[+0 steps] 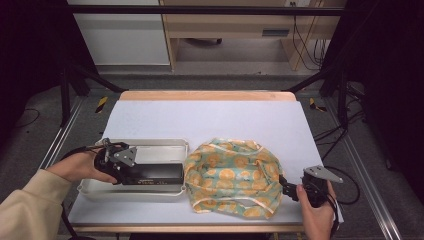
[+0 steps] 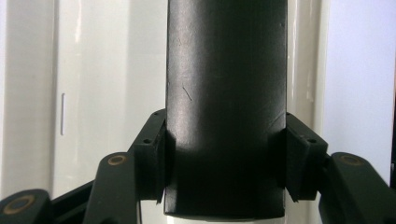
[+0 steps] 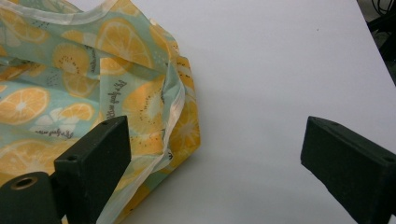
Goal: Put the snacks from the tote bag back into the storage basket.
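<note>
Left gripper (image 1: 131, 167) clamping long black box (image 1: 152, 172), pads pressing both its sides in left gripper view (image 2: 226, 93); box lying lengthwise inside white tray (image 1: 150, 145) at table's left. Right gripper (image 1: 286, 187) resting by table's near right corner, jaws standing wide, gripping nothing. Orange-print cloth (image 1: 232, 175) lying crumpled beside tray, its edge (image 3: 154, 107) sitting just by one jaw.

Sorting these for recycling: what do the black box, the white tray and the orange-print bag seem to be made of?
Black box: matte, faintly scratched, likely cardboard or plastic. White tray: glossy moulded plastic, by its sheen. Orange-print bag: thin, crinkled, slightly shiny fabric or film.
</note>
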`<state>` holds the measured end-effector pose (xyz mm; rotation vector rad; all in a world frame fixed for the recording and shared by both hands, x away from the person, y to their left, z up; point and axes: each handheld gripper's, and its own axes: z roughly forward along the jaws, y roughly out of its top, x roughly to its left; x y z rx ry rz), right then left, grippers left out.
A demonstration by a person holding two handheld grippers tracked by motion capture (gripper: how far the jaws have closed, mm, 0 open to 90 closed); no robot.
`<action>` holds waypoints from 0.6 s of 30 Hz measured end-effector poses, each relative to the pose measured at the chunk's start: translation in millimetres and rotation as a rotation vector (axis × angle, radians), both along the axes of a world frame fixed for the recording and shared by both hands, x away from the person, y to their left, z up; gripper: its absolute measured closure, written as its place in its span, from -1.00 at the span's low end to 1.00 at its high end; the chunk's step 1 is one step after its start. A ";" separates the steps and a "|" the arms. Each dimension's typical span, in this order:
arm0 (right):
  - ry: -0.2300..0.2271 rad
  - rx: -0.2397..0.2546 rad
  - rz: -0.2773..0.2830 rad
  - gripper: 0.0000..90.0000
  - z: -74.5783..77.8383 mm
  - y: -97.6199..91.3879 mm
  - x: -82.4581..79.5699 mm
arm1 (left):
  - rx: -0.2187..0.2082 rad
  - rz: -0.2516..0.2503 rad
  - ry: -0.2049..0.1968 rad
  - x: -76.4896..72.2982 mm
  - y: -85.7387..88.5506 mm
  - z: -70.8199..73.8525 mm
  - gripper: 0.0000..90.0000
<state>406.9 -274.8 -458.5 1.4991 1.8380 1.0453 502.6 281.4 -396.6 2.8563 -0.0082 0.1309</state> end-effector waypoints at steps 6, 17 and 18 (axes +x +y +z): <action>0.005 0.000 0.001 -0.81 -0.9 0.3 0.5 | -0.001 -0.012 -0.001 0.3 -0.1 -3.9 -0.04; 0.019 0.011 0.018 -0.81 -2.5 2.5 0.7 | 0.000 -0.026 0.003 -0.8 -0.7 -7.1 -0.04; 0.020 0.011 0.018 -0.81 -2.5 2.7 0.8 | 0.000 -0.027 0.003 -0.5 -0.7 -7.4 -0.04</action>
